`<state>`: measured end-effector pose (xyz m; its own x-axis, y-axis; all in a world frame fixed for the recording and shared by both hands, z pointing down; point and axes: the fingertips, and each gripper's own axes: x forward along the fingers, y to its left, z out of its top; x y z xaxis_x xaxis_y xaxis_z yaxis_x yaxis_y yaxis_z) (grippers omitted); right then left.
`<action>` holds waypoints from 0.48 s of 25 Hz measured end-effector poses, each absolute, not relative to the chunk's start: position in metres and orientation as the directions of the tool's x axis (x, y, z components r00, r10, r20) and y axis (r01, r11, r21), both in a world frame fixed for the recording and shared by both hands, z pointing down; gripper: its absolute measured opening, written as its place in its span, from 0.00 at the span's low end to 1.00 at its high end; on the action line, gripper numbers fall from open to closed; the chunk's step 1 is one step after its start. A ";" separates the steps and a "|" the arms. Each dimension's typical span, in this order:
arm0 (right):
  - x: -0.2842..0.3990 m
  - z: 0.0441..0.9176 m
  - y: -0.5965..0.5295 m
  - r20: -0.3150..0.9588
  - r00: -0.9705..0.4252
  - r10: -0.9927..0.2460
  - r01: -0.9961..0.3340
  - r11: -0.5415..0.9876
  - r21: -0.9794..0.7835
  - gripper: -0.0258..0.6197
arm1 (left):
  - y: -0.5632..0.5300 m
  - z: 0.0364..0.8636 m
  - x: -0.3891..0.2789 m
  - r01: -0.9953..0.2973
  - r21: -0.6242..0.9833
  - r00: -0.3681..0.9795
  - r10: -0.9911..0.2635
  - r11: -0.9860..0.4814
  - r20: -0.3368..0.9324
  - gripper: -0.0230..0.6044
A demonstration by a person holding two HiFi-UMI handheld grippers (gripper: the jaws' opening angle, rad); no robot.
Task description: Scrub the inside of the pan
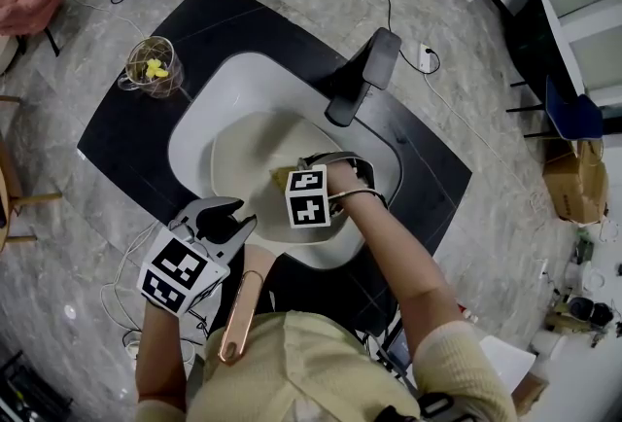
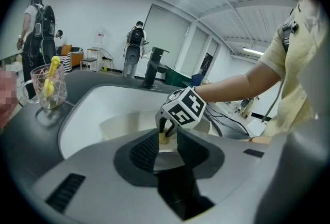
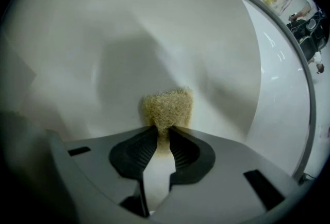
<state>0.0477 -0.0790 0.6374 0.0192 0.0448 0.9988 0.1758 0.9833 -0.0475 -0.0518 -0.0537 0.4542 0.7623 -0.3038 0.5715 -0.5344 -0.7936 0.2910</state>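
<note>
one white sink (image 1: pixel 199 109) is set in the black surface (image 1: pixel 126 133) and holds one cream pan (image 1: pixel 258 143). the pan fills most of the basin, leaving narrow room at the sink walls. its copper handle (image 1: pixel 241 308) overhangs the near edge. the right hand-held gripper (image 3: pixel 164 135) pinches one yellow scouring pad (image 3: pixel 167 107) against the pan's inside. the left hand-held gripper (image 2: pixel 166 148) is pressed onto the pan's near rim. one glass cup (image 1: pixel 153 67) at the far left corner holds a yellow item. one black faucet (image 1: pixel 364 75) stands at the far edge.

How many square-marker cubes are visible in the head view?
2. One cube sits on the left claw at the pan's near rim; the other sits on the right claw, which grips a scrub pad inside the pan.
</note>
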 end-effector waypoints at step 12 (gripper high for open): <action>0.014 0.621 -0.077 0.990 -0.141 0.012 0.189 0.982 0.015 0.17 | -0.053 0.454 -0.052 -0.538 0.289 0.761 -0.309 -0.792 0.570 0.21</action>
